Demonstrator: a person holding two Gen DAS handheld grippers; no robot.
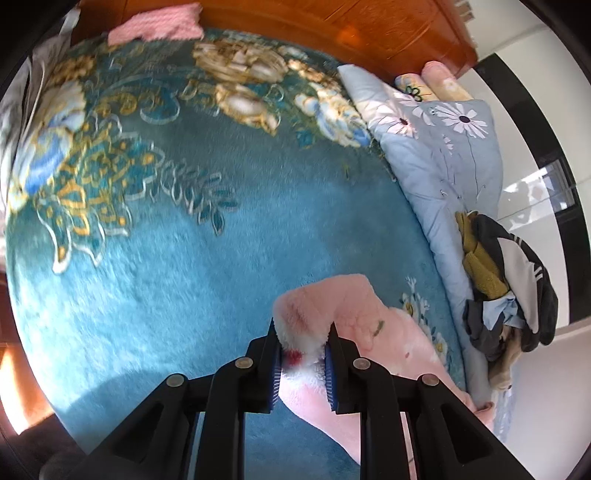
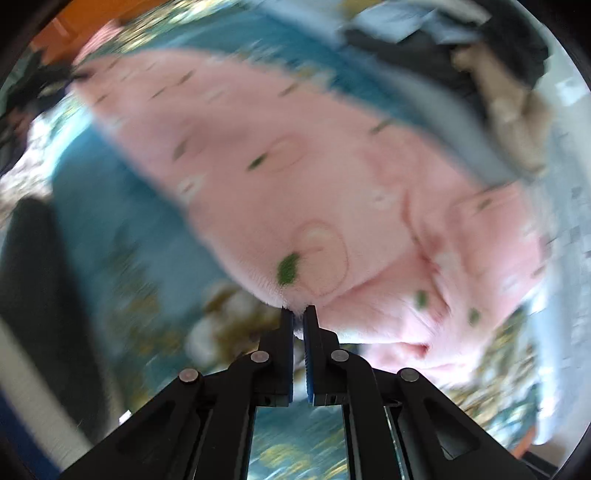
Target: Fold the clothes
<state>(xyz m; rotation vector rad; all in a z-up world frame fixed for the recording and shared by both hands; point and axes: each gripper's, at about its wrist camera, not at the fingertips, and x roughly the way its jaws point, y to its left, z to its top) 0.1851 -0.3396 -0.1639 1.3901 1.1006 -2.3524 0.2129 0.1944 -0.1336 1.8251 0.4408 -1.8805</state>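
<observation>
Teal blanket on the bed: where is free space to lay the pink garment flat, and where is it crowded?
The teal blanket lies bare across its plain middle, between the gold flower pattern on the left, the flowers near the wooden headboard and the pink fleece garment. The right edge is crowded: a folded light-blue quilt and a clothes pile.

Claws: two, the left claw [image 1: 301, 345] and the right claw [image 2: 298, 314]
Pink fleece garment [image 1: 354, 306]: one
Teal floral blanket [image 1: 177, 236]: one
Pale blue quilt [image 1: 443, 155]: one
Heap of mixed clothes [image 1: 506, 280]: one
Rolled pillows [image 1: 432, 83]: two
Pink knitted cloth [image 1: 159, 22]: one
</observation>
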